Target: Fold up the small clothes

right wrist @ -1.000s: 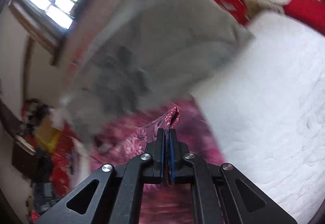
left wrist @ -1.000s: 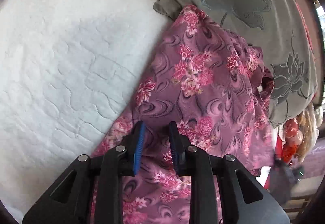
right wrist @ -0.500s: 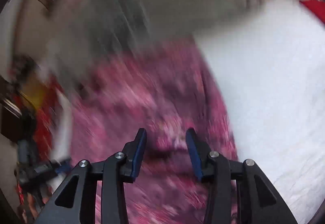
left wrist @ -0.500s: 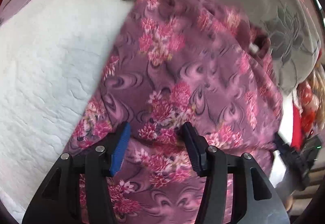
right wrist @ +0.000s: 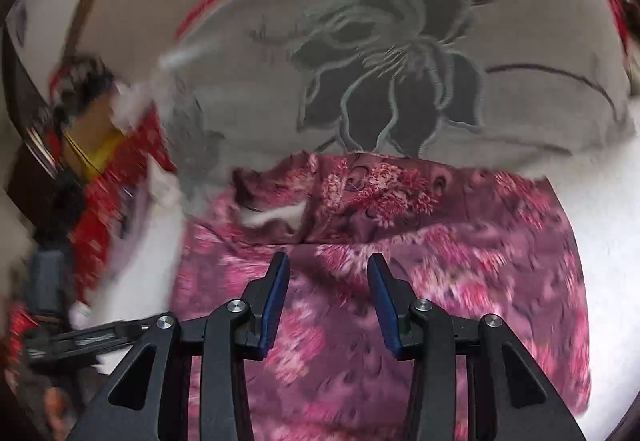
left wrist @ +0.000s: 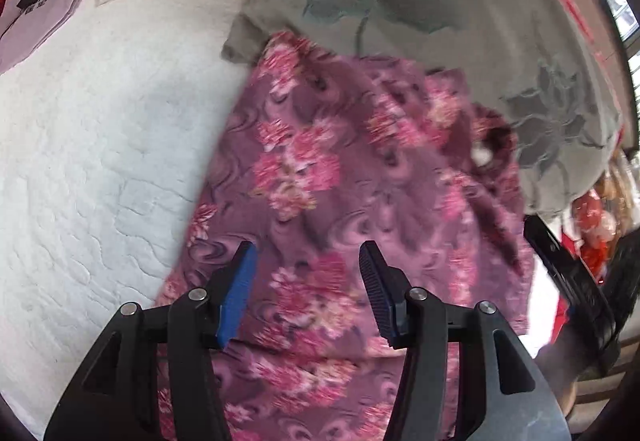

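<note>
The white quilted bed (left wrist: 92,145) carries a grey lotus-print blanket (left wrist: 440,1) at its far side. The purple floral garment (left wrist: 340,181) lies on the bed, its far edge against the blanket. The left gripper (left wrist: 306,269) and right gripper (right wrist: 328,281) hover over the garment, both released, jaws spread, holding nothing.
</note>
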Available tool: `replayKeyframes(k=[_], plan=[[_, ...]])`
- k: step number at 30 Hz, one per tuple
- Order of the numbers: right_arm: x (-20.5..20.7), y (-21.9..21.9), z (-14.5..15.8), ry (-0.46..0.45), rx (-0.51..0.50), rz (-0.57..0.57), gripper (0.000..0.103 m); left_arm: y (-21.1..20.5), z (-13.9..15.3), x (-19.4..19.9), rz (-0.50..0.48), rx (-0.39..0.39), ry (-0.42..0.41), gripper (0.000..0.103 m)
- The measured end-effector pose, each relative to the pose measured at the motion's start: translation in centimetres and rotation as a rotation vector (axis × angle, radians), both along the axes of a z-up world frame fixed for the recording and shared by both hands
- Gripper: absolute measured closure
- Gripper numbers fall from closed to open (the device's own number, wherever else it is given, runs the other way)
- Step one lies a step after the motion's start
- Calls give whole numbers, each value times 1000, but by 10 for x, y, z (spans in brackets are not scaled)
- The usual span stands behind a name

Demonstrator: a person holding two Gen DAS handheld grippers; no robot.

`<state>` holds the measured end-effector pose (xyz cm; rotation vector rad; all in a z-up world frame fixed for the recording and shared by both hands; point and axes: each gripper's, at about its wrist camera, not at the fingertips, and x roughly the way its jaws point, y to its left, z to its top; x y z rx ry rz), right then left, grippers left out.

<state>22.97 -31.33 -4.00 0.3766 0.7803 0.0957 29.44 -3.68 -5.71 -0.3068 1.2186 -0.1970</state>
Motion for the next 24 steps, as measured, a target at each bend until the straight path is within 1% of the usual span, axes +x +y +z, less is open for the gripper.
replayKeyframes(k=[1,2,3,4,5,6,7,8,9,10,12,13,14,16,17,19,20,21,22,23,24], plan=[[10,3,-7,37,-46,2,58,-1,-8,0,-1,-2,10,51],[18,5,-17,89,-77,22,62,1,-13,-2,-1,-8,11,51],[25,7,-26,136,-134,28,65,3,-19,-6,-6,-18,-12,51],[29,10,-34,165,-200,22,71,6,-20,-9,-20,-10,-35,51],[32,9,-44,181,-271,15,73,5,-20,-11,-33,2,-47,51],[30,4,-44,158,-260,14,74,4,-20,-14,-48,14,-55,51],[28,-1,-41,149,-231,-11,77,5,-19,-15,-53,13,-48,51],[24,-7,-37,142,-201,-42,79,3,-18,-18,-50,7,-38,51],[17,-12,-32,129,-161,-58,77,6,-15,-21,-45,-18,-19,51],[10,-17,-28,112,-119,-52,73,7,-13,-24,-50,-39,-16,51],[-8,-23,-22,88,-46,-5,74,5,-14,-33,-55,-41,-6,51],[-19,-25,-23,97,-40,13,72,4,-19,-38,-61,-32,8,51],[-30,-29,-28,135,-35,29,66,2,-22,-43,-73,-17,8,51],[-42,-38,-44,239,-18,38,65,-4,-20,-57,-82,25,-8,51],[-54,-45,-50,270,10,53,65,-8,-19,-61,-85,33,2,48],[-74,-57,-51,286,58,70,65,-9,-25,-76,-95,1,81,47],[-84,-62,-52,306,63,61,65,-8,-27,-84,-95,7,92,47],[-98,-67,-56,346,71,63,63,-9,-22,-90,-98,20,89,47],[-113,-70,-64,419,47,61,61,-10,-20,-103,-113,43,92,47],[-127,-72,-68,435,28,67,61,-12,-21,-113,-124,52,98,47],[-139,-72,-66,426,21,74,61,-12,-21,-124,-131,57,105,47]])
